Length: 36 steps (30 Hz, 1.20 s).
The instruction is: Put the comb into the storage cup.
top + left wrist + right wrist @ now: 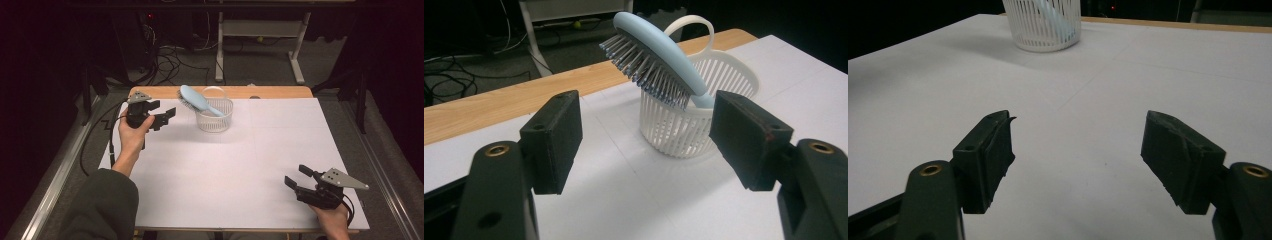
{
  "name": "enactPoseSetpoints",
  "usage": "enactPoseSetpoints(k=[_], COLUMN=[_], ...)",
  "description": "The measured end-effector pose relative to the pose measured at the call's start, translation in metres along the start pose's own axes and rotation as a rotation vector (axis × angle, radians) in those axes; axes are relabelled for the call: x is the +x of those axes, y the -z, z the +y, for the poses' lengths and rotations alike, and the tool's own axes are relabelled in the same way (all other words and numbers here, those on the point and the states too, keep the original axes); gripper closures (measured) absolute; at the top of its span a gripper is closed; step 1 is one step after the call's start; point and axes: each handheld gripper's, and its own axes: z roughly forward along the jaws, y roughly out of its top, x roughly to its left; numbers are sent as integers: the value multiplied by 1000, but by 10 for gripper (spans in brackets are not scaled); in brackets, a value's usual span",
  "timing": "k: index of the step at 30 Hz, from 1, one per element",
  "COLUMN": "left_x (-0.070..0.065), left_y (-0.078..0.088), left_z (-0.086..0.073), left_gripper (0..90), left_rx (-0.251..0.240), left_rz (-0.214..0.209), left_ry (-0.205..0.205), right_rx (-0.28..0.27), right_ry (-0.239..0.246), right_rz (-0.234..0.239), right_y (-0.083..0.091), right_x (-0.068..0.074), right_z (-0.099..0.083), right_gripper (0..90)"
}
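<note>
Above, the left gripper (167,116), jaws spread, points at the white slotted plastic basket (215,120) holding a pale-blue hairbrush (197,100); right gripper (298,178) rests low, jaws spread.

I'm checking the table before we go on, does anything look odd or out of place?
One thing: the blue hairbrush sits tilted in the white basket, handle down inside, bristled head sticking out over the rim. Nothing looks spilled or damaged.
</note>
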Motion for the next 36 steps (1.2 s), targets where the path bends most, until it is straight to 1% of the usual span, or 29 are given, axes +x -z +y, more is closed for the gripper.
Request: enactPoseSetpoints(k=[3,8,12,22,26,36], left_x=[-1,-1,0,-1,-2,2], left_y=[2,7,10,17,21,30], left_z=[0,1,1,0,-2,-10], left_gripper=[301,301,301,291,289,275], left_rx=[-2,-5,-11,-18,-22,-33], left_rz=[-5,-3,-2,-4,-12,-4], left_ry=[3,-4,0,-6,-17,-8], right_rx=[-1,-1,0,-1,-3,-5], right_ry=[1,3,-1,1,4,4], right_rz=[1,1,-2,-5,-9,-8], right_y=[0,0,0,0,0,1], right_x=[0,0,0,0,0,-1], right_z=[0,0,0,0,0,0], right_gripper=[293,294,295,298,298,295])
